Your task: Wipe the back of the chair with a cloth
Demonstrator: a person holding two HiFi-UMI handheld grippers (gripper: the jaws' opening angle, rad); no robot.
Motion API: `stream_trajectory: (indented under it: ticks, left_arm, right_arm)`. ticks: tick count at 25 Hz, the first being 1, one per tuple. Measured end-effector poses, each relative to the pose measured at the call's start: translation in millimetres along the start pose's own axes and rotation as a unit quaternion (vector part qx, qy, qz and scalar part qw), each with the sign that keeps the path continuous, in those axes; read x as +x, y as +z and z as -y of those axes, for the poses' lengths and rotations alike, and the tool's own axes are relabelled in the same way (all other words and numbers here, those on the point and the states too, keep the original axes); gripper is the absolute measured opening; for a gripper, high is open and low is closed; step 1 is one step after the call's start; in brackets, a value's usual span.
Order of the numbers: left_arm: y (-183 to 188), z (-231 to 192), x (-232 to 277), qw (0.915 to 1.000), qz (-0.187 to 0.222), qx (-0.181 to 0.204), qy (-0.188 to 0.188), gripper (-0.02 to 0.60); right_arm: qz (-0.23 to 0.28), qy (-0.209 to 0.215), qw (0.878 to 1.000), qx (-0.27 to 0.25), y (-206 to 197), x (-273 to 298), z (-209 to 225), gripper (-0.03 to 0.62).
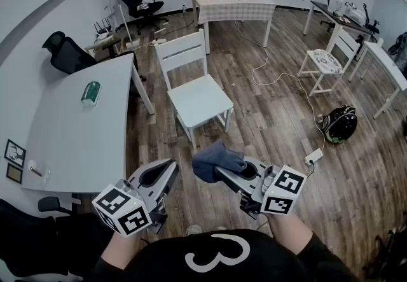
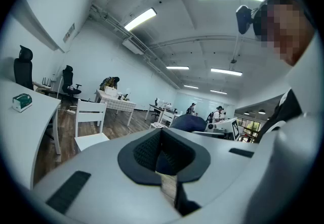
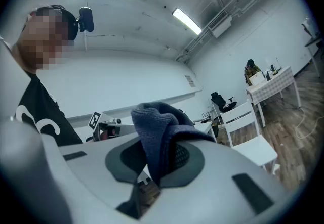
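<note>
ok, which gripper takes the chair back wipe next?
Right, probably. The right gripper has its jaws shut on the blue cloth; the left gripper holds nothing. The white chair stands ahead of both, its backrest not yet touched.

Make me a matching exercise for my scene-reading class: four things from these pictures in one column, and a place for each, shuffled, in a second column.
Things:
1. cloth
2. white chair
3. green box
4. black bag

Places:
A. on the grey table at the left
B. on the floor, far right
C. clamped in the right hand-held gripper
D. standing on the floor straight ahead

Pairs: 1-C, 2-D, 3-A, 4-B
</note>
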State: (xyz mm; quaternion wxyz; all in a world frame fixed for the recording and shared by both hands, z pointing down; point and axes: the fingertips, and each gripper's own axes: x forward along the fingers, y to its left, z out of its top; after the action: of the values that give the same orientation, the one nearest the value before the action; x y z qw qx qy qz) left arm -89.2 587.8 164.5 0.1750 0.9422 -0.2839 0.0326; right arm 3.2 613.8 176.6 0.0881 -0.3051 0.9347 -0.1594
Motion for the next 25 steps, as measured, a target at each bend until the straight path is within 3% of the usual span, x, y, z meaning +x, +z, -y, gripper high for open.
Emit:
stream_trajectory:
  ticks: [15,25]
  left_arm:
    - [-6.6,33.8,21.3,0.9999,0.015,0.008,-0.003,0.014]
    - [-12.0,-26.0,78.7,0.9996,0.005,-0.022,-0.018,0.014]
  right_arm:
    - [0.002,0.010,1.000,0.003,2.2,-37.0,3.0,0.051]
    - [-0.011,-0.033,0.999,0.024,-2.3,-19.5,74.9,0.051]
